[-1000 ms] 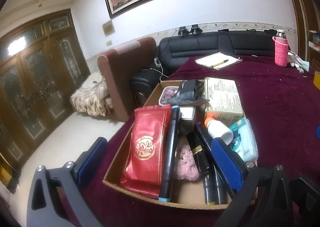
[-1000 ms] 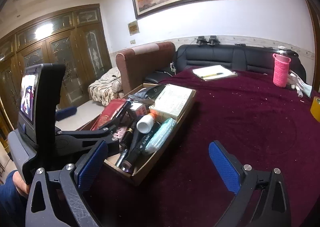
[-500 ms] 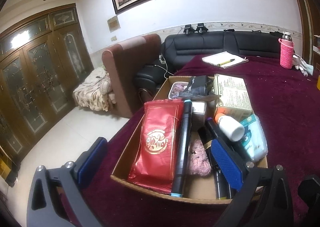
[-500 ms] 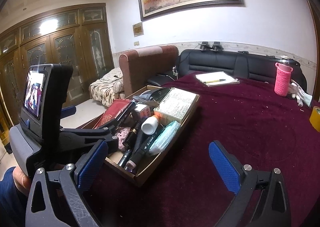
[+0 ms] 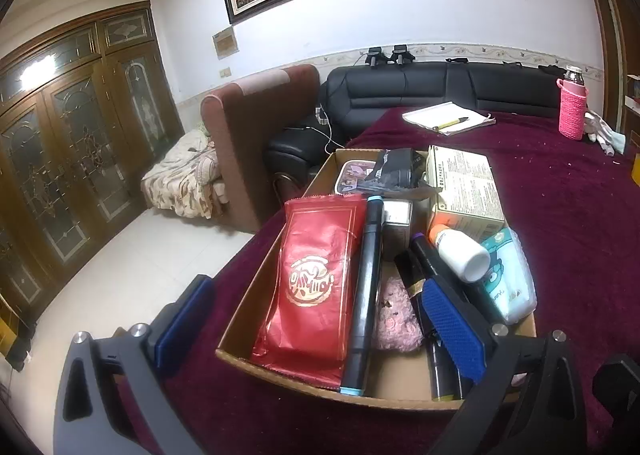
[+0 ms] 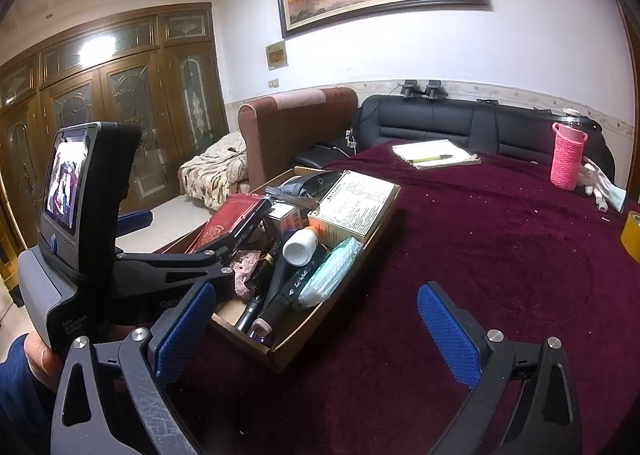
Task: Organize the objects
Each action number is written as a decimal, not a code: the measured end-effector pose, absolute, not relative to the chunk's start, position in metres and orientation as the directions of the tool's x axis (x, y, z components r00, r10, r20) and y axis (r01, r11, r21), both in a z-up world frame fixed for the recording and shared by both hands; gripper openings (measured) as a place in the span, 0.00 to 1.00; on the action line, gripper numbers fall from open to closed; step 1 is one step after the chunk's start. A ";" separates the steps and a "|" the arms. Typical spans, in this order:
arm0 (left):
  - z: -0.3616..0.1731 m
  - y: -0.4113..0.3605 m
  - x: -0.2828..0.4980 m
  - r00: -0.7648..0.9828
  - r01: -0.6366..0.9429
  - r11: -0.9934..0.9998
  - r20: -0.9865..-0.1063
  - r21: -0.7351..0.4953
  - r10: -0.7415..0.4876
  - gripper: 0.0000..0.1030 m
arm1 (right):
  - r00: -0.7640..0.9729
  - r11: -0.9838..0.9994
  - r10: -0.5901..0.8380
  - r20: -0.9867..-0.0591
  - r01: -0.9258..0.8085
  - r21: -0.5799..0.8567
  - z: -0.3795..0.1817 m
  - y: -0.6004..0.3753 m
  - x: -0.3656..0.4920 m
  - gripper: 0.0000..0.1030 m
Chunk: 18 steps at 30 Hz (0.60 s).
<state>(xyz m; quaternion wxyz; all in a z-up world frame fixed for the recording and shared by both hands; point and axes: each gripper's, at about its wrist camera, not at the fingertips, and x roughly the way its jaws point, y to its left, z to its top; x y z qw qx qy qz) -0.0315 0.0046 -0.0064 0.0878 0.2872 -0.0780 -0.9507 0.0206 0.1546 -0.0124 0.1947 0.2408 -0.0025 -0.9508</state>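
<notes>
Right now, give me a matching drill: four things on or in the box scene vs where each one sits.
Things:
1. red packet
2. white bottle
3. notebook
4. pink bottle

Places:
A. far side of the table, lying flat with a pen on top
B. left side of the cardboard box
C. standing upright at the table's far right
D. right half of the box, lying on its side on other items

Pairs: 1-B, 2-D, 3-A, 4-C
</notes>
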 end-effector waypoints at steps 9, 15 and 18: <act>-0.010 0.007 -0.033 -0.816 0.109 -0.975 -0.542 0.192 -0.198 1.00 | -0.810 -0.925 -0.367 -0.457 0.371 0.087 -0.013 0.153 0.021 1.00; -0.010 0.008 -0.030 -0.825 0.113 -0.976 -0.530 0.186 -0.197 1.00 | -0.810 -0.925 -0.366 -0.459 0.369 0.085 -0.014 0.152 0.020 1.00; -0.010 0.006 -0.027 -0.833 0.116 -0.977 -0.518 0.182 -0.195 1.00 | -0.809 -0.925 -0.366 -0.459 0.370 0.085 -0.014 0.152 0.020 1.00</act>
